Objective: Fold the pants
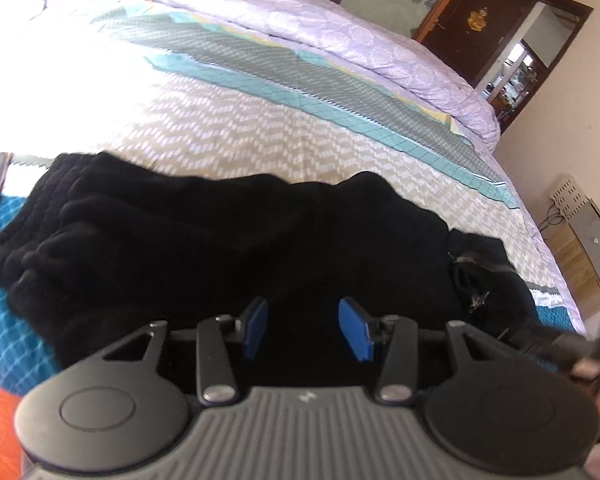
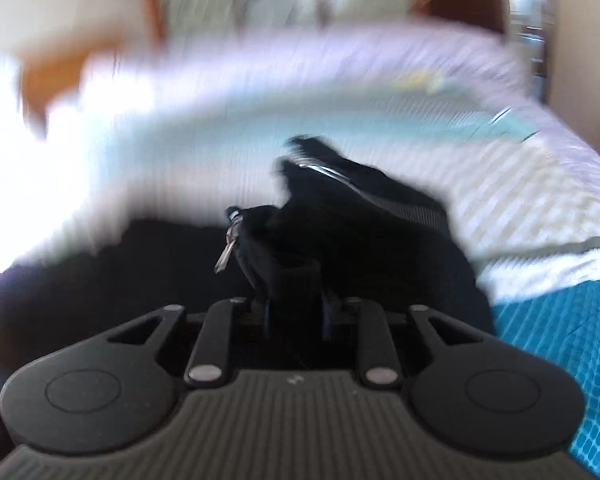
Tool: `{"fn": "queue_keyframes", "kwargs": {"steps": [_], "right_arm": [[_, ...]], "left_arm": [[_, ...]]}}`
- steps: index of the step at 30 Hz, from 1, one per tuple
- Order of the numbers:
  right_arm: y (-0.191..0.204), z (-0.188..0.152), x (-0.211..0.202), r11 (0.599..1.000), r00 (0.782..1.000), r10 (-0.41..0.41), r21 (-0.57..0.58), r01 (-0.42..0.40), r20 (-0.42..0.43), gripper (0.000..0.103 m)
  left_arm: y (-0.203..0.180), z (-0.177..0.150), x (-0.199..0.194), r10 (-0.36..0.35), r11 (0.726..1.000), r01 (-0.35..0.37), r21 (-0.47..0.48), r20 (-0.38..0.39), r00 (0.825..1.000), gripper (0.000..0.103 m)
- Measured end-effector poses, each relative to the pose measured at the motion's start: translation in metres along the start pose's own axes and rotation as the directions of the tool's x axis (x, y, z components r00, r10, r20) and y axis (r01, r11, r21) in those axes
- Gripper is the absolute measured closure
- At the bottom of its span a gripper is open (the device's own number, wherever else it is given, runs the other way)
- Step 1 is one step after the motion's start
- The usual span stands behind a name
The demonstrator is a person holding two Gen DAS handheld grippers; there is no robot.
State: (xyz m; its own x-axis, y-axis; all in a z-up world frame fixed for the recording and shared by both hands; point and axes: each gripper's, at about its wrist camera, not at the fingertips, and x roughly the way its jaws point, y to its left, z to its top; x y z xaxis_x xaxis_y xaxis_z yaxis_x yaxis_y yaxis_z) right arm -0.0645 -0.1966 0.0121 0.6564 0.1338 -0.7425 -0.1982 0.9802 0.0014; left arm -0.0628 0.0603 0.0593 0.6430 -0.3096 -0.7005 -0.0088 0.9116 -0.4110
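Note:
Black pants lie spread across the near part of the bed, waistband ribbing to the left and a zipper to the right. My left gripper hovers low over their near edge. Its blue pads stand apart and bare, so it is open. In the blurred right wrist view, my right gripper is shut on a bunched fold of the pants. The fabric rises from between the fingers, and a metal zipper pull dangles to its left.
The bedspread has a beige zigzag and teal stripes, with a blue patterned sheet near me. A lilac quilt is heaped along the far side. A brown door and a floor box are past the bed's right edge.

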Motion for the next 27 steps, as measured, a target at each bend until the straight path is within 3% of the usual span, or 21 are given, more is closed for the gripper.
{"fn": "queue_keyframes", "kwargs": {"steps": [2,4,5,8,11,13,15,18,19,20,22,23,27], "right_arm": [[0.019,-0.014,-0.008,0.992,0.996,-0.072,-0.099,0.076,0.048,0.060],[0.019,-0.013,-0.027,0.996,0.998,-0.003,-0.091,0.009,0.067,0.040],[0.015,-0.013,-0.038,0.997,0.996,0.037,-0.072,-0.031,0.087,0.038],[0.011,-0.004,-0.061,0.995,0.986,0.091,-0.051,-0.085,0.137,0.040],[-0.001,0.006,-0.080,0.987,0.963,0.143,0.038,-0.156,0.228,0.042],[-0.011,0.013,-0.078,0.978,0.952,0.128,0.125,-0.168,0.278,0.050],[-0.019,0.019,-0.061,0.964,0.951,0.051,0.233,-0.126,0.305,0.051],[-0.030,0.006,-0.013,0.920,0.984,0.008,0.383,-0.078,0.181,0.053],[-0.029,-0.002,0.009,0.917,0.994,0.040,0.392,-0.076,0.098,0.053],[-0.020,-0.010,0.008,0.943,0.988,0.012,0.326,-0.062,0.152,0.054],[-0.005,-0.004,-0.002,0.969,0.991,-0.031,0.246,-0.002,0.128,0.054],[-0.005,0.001,-0.010,0.960,0.992,-0.023,0.279,-0.012,0.125,0.053],[-0.004,0.015,-0.035,0.925,0.963,0.043,0.354,-0.139,0.266,0.053]], "left_arm": [[0.009,-0.003,-0.011,0.007,1.000,-0.007,-0.008,0.023,1.000,0.060],[0.020,-0.006,-0.021,0.013,1.000,-0.012,-0.021,0.040,0.999,0.060],[0.026,-0.007,-0.025,0.013,0.999,-0.012,-0.034,0.045,0.999,0.060],[0.043,-0.007,-0.035,0.027,0.997,-0.022,-0.073,0.063,0.998,0.060],[0.062,-0.003,-0.047,0.053,0.990,-0.038,-0.138,0.102,0.993,0.059],[0.078,0.000,-0.054,0.072,0.978,-0.045,-0.202,0.127,0.989,0.058],[0.094,0.001,-0.062,0.093,0.966,-0.055,-0.254,0.142,0.985,0.058],[0.115,0.001,-0.070,0.139,0.948,-0.087,-0.305,0.155,0.978,0.053],[0.123,0.001,-0.072,0.151,0.943,-0.094,-0.320,0.156,0.976,0.052],[0.128,0.000,-0.073,0.153,0.938,-0.094,-0.334,0.154,0.976,0.051],[0.135,-0.002,-0.071,0.133,0.933,-0.075,-0.351,0.145,0.980,0.048],[0.137,-0.003,-0.067,0.120,0.933,-0.064,-0.353,0.139,0.983,0.044],[0.146,-0.008,-0.043,0.071,0.926,-0.027,-0.376,0.103,0.992,0.038]]}}
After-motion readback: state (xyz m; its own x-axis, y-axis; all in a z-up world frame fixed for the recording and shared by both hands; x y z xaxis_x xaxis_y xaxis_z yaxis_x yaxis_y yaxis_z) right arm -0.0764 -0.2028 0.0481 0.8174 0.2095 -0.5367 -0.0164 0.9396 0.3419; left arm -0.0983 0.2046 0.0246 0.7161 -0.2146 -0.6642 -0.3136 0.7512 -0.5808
